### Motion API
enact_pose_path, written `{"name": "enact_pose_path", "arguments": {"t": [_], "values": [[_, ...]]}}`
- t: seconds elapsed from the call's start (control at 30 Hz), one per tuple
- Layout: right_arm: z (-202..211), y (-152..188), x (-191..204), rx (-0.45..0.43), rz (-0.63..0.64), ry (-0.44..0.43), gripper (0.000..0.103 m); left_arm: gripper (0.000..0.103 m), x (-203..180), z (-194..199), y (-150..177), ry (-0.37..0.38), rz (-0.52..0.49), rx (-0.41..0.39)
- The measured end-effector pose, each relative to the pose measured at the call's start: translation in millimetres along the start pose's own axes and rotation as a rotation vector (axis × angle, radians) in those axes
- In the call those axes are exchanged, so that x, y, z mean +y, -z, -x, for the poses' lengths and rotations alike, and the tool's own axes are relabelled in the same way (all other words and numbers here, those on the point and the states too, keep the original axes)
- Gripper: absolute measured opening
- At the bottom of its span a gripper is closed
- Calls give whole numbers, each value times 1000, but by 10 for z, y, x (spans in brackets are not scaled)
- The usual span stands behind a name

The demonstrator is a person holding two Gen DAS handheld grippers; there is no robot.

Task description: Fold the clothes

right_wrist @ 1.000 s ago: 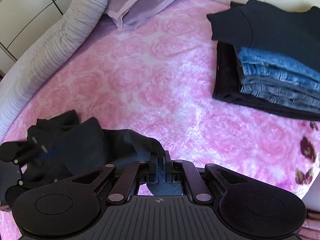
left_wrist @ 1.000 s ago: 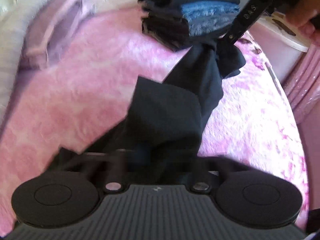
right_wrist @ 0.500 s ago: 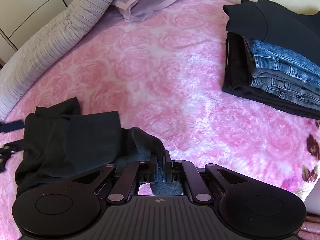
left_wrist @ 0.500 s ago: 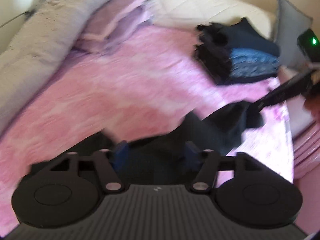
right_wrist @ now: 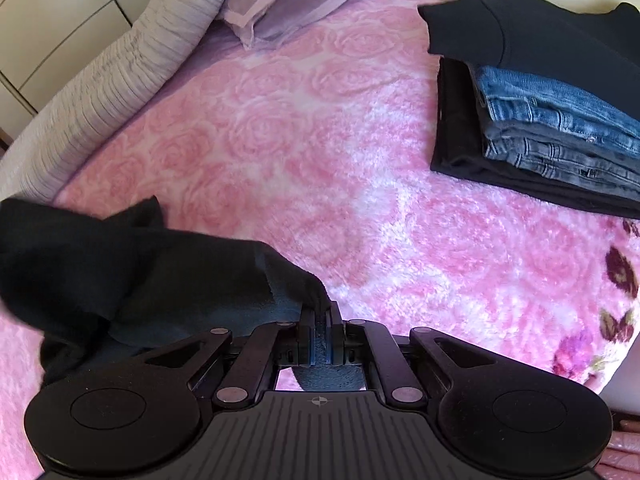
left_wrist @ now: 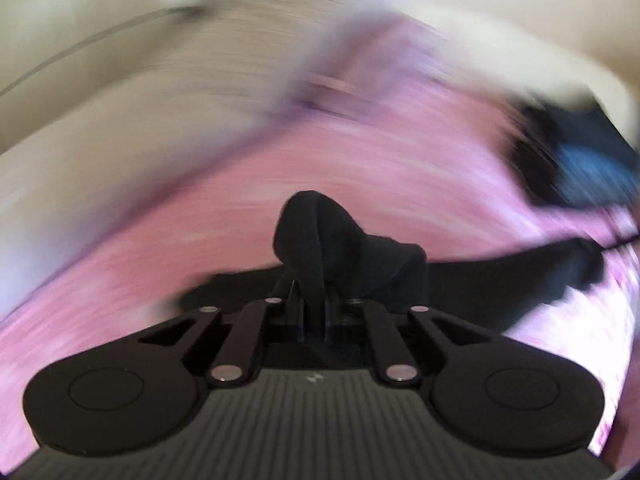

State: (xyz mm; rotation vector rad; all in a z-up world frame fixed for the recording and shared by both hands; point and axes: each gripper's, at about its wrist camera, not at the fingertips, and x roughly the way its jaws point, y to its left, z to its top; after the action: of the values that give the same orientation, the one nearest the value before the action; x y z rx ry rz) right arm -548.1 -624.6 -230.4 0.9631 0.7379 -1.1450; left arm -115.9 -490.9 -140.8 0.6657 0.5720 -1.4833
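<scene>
Mostly blurred: bed (left_wrist: 360,152), folded stack (left_wrist: 576,160).

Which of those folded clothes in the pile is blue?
The jeans, sandwiched in the stack's middle; the top above and the layer beneath are black.

Left wrist view: heavy motion smear across the fluffy pink rose-patterned bedspread (left_wrist: 224,240) and cream wall; only the black left tool (left_wrist: 314,312) body stays sharp. Right wrist view: crisp, bright, even daylight. Glare whitens the bedspread pile mid-frame. Soft shadow under the stack of folded dark and denim clothes (right_wrist: 540,120). Fisheye bending and dark corners at both edges.
</scene>
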Motion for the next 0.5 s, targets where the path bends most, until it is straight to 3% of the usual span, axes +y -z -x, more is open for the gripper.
{"name": "enact_pose_path", "arguments": {"t": [0.13, 0.2, 0.37, 0.5], "values": [[114, -122, 223, -33, 55, -4, 3, 7, 1426, 957, 428, -314, 171, 5], [164, -160, 384, -45, 95, -3, 3, 7, 1938, 1308, 695, -423, 233, 26], [338, -275, 854, -100, 204, 33, 3, 7, 2696, 1694, 1455, -531, 345, 69], [351, -407, 1118, -128, 264, 94, 3, 7, 2950, 1592, 1943, -512, 400, 124]]}}
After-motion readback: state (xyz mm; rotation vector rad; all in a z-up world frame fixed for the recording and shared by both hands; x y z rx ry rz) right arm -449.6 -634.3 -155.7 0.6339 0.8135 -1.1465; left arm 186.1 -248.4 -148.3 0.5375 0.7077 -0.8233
